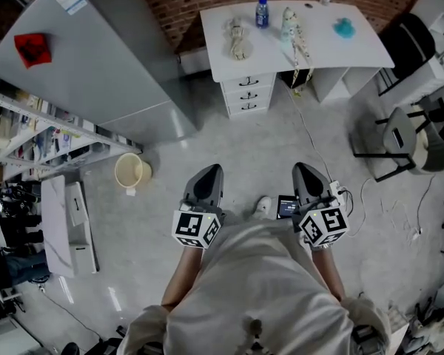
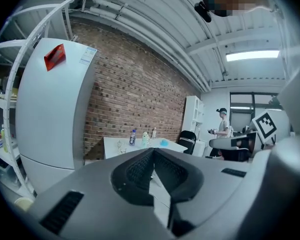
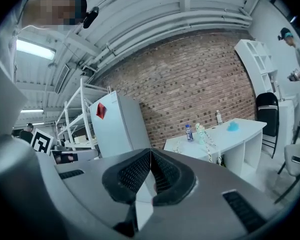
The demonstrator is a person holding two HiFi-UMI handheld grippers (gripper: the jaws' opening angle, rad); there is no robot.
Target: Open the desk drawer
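A white desk [image 1: 355,46] stands against the brick wall, far ahead of me across the floor. Under its left end is a white drawer unit [image 1: 248,95] with three shut drawers and dark handles. My left gripper [image 1: 212,168] and right gripper [image 1: 300,167] are held side by side in front of me, well short of the desk, both pointing toward it. Each is shut with nothing between its jaws. The desk [image 2: 140,145] shows small above my left gripper [image 2: 153,151] in the left gripper view. In the right gripper view the desk [image 3: 225,134] lies right of my right gripper [image 3: 150,151].
A tall grey fridge [image 1: 96,58] stands left of the desk, with metal shelving further left. A cream bucket [image 1: 132,171] sits on the floor. Black chairs [image 1: 407,43] stand at the right. A bottle [image 1: 262,12], soft toys and a blue object [image 1: 344,28] are on the desk. A person [image 2: 223,126] stands far right.
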